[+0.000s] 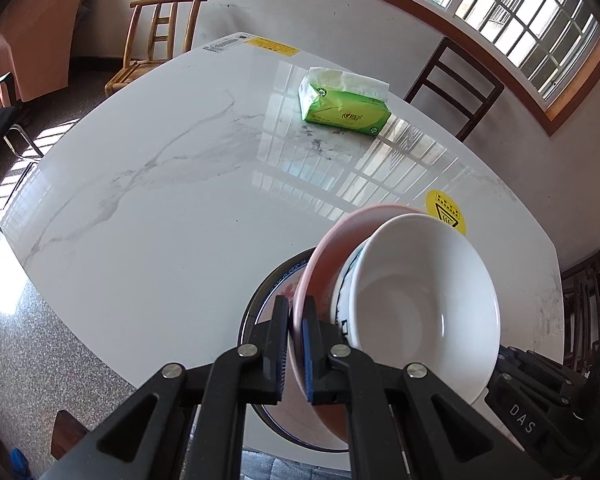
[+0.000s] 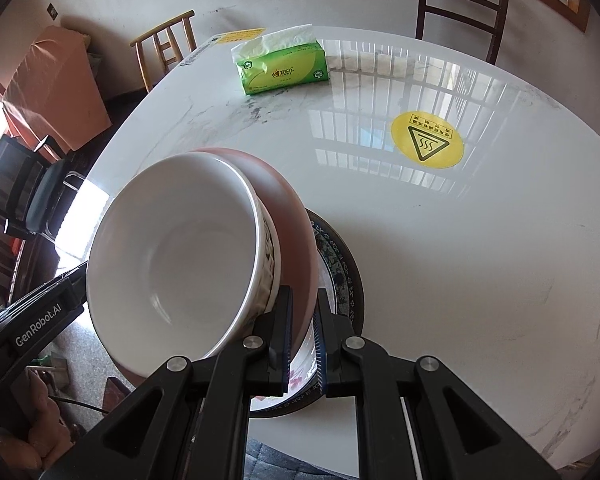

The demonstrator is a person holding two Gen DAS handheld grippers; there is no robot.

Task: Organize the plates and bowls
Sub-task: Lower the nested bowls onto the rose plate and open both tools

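A pink plate point(image 1: 320, 264) carries a stack of two white bowls point(image 1: 420, 300), the lower one with dark patterning on its side. My left gripper point(image 1: 296, 320) is shut on the pink plate's rim at one side. My right gripper point(image 2: 302, 320) is shut on the same pink plate point(image 2: 292, 224) at the opposite rim, with the white bowls point(image 2: 172, 256) to its left. Under the stack, a plate with a dark blue patterned rim point(image 1: 260, 300) lies on the white marble table point(image 1: 140, 200); the patterned plate point(image 2: 340, 264) shows beside the right fingers. Whether the pink plate touches it I cannot tell.
A green tissue pack point(image 1: 346, 104) lies at the far side of the table, also the tissue pack point(image 2: 280, 68). A round yellow warning sticker point(image 2: 427, 140) is on the tabletop. Wooden chairs point(image 1: 160, 36) point(image 2: 460, 4) stand around the table. The near table edge is right below both grippers.
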